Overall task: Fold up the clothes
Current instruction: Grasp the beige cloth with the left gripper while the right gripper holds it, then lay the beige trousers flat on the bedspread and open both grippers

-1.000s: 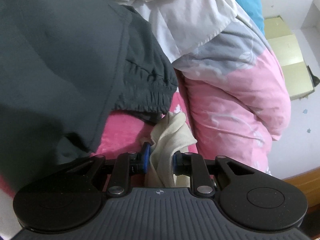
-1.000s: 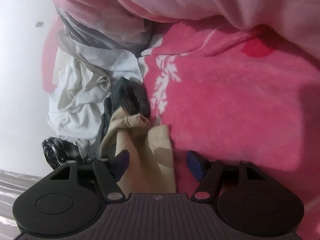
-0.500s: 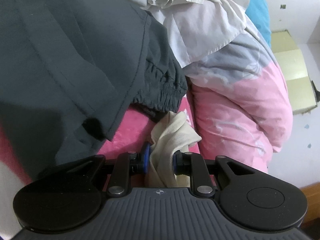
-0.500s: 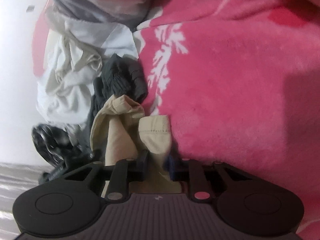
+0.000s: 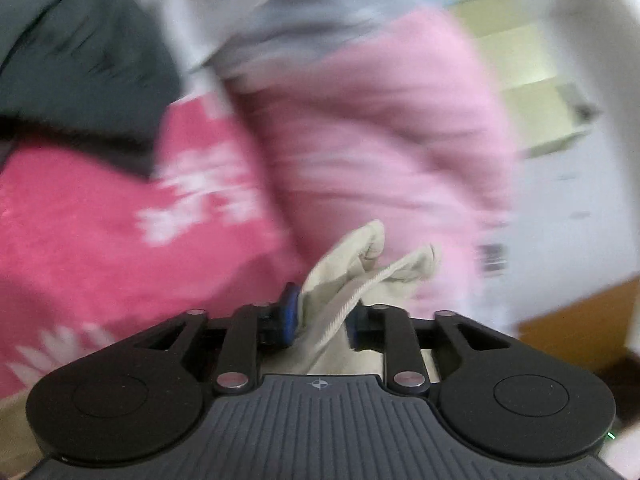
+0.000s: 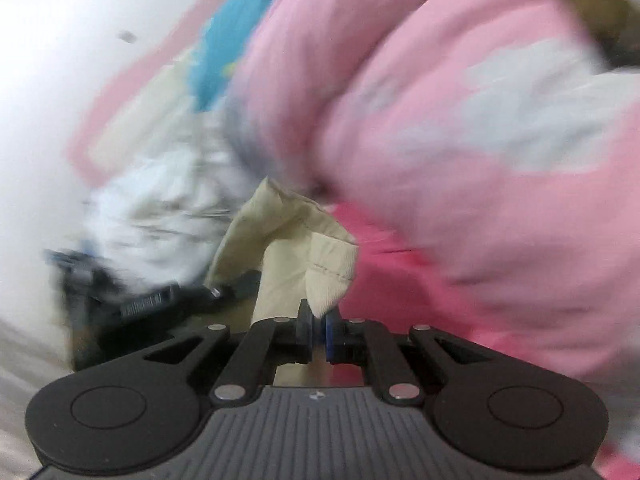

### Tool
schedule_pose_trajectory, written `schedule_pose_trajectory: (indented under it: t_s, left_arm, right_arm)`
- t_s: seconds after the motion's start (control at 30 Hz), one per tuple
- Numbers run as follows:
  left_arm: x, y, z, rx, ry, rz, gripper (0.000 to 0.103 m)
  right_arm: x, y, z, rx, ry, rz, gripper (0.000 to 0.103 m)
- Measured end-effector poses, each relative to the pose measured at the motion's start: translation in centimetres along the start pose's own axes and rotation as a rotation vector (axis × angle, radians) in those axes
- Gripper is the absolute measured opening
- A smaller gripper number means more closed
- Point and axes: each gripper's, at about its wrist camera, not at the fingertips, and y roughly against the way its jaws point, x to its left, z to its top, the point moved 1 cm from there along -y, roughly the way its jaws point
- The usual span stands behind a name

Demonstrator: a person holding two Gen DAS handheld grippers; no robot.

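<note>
A beige garment (image 5: 360, 268) bunches up between the fingers of my left gripper (image 5: 322, 320). Its jaws are opening, and the cloth still fills the gap and touches both pads. In the right wrist view another corner of the same beige garment (image 6: 280, 240) is pinched in my right gripper (image 6: 318, 334), which is shut tight on a thin hem. Both corners hang lifted above the bright pink blanket (image 5: 100, 240). Both views are blurred by motion.
A pale pink quilt (image 5: 380, 140) is heaped behind the garment, also seen as the quilt (image 6: 440, 100) on the right. A dark grey garment (image 5: 80, 60) lies at the upper left. White clothes (image 6: 152, 208) and a black object (image 6: 148, 304) sit left. A wooden bed edge (image 5: 580, 320) shows lower right.
My right gripper closed on the beige corner and lifted it off the blanket. My left gripper swung away from the dark garment with its beige corner, and its jaws stand wider apart.
</note>
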Motion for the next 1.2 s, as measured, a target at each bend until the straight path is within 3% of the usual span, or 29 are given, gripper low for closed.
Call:
schedule_pose_trajectory:
  t_s: [0.07, 0.13, 0.23, 0.3, 0.6, 0.73, 0.87, 0.93, 1.03, 1.2]
  left_arm:
    - [2.2, -1.9, 0.1, 0.065, 0.078, 0.134, 0.031]
    - [2.7, -1.6, 0.2, 0.053, 0.096, 0.138, 0.032]
    - [1.1, 0.5, 0.6, -0.013, 0.020, 0.198, 0.047]
    - [0.2, 2.2, 0.7, -0.050, -0.044, 0.255, 0.049]
    - [-2.7, 6.9, -3.0, -0.064, -0.043, 0.194, 0.052]
    - [-3.3, 7.7, -5.3, -0.052, -0.033, 0.169, 0.054]
    - [-2.9, 7.7, -6.4, -0.044, -0.013, 0.198, 0.054]
    - [-2.7, 7.8, -6.8, -0.040, -0.016, 0.218, 0.054]
    - [-2.4, 8.3, -7.7, -0.028, -0.046, 0.262, 0.054]
    - [-0.8, 11.2, -9.7, -0.052, -0.023, 0.346, 0.054]
  right_arm:
    - [-1.8, -1.1, -1.1, 0.021, -0.017, -0.099, 0.007]
    - [-3.7, -2.1, -2.1, 0.043, -0.041, -0.192, 0.007]
    - [-6.4, -2.8, -2.4, 0.059, -0.168, -0.199, 0.007]
    - [-7.0, -2.3, -1.9, 0.041, -0.202, -0.193, 0.007]
    - [-0.9, -1.0, -0.8, -0.070, 0.189, -0.123, 0.003]
    - [3.9, -1.0, -3.4, -0.065, 0.497, -0.096, 0.002]
    - [7.7, -1.0, -6.2, -0.087, 0.724, -0.068, 0.002]
    - [7.8, -0.5, -6.4, -0.101, 0.724, -0.073, 0.002]
    - [5.2, 0.4, -5.2, -0.103, 0.615, -0.141, 0.002]
    - [-5.3, 0.1, -2.6, 0.018, 0.195, -0.313, 0.005]
